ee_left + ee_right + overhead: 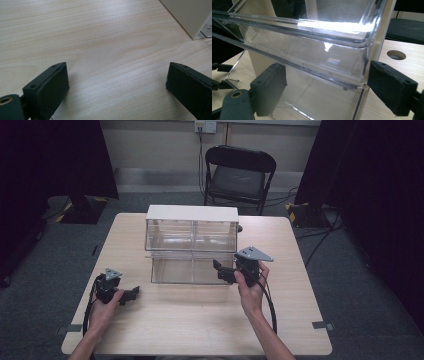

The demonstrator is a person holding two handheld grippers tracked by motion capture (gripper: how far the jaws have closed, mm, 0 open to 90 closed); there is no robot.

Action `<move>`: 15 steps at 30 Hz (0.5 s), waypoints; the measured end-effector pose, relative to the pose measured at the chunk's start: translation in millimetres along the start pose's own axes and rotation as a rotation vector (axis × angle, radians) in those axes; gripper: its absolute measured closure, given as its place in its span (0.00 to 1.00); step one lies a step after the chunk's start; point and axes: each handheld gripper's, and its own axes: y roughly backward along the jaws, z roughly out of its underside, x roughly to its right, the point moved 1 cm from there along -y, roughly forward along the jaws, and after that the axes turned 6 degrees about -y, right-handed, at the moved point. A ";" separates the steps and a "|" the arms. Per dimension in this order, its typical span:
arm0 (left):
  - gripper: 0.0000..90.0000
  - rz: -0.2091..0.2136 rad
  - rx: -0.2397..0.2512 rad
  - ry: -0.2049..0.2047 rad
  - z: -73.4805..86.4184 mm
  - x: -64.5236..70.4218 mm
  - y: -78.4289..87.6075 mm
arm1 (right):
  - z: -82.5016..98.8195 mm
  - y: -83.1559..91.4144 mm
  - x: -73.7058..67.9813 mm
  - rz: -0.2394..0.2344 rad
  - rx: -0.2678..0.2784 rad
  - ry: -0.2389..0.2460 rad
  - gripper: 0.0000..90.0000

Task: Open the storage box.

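A white-topped cabinet (191,213) with clear drawers stands at the middle of the wooden table (200,325). Its lower right drawer (210,270) sticks out towards me. My right gripper (222,271) is at that drawer's front right corner. In the right gripper view the clear drawer (319,70) lies between the jaws of my right gripper (327,82), with the right pad (384,85) against the corner; it is shut on the drawer. My left gripper (132,294) rests low over the table to the cabinet's left. Its jaws stand wide, so my left gripper (117,75) is open over bare wood.
A black folding chair (237,175) stands behind the table. A round cable hole (396,54) sits in the tabletop beside the cabinet's right side. The cabinet's white corner (190,15) lies ahead and to the right of the left gripper. Dark curtains hang on both sides.
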 end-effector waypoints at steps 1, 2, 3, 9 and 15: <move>0.04 0.000 0.000 0.000 0.0 0.0 0.0 | 0.0 0.0 0.1 -0.001 0.000 -0.001 0.17; 0.04 0.000 0.001 0.000 0.0 0.0 0.0 | 0.1 -0.1 0.2 -0.003 0.000 -0.002 0.17; 0.04 0.000 0.000 0.000 0.0 0.0 0.0 | 0.1 -0.1 0.5 -0.002 0.000 0.000 0.17; 0.04 0.000 0.001 0.000 0.0 0.0 -0.1 | -0.1 -0.2 1.4 -0.002 -0.001 -0.007 0.17; 0.04 -0.002 0.001 0.000 0.0 0.1 -0.1 | -0.1 -0.5 2.0 -0.006 -0.002 -0.011 0.16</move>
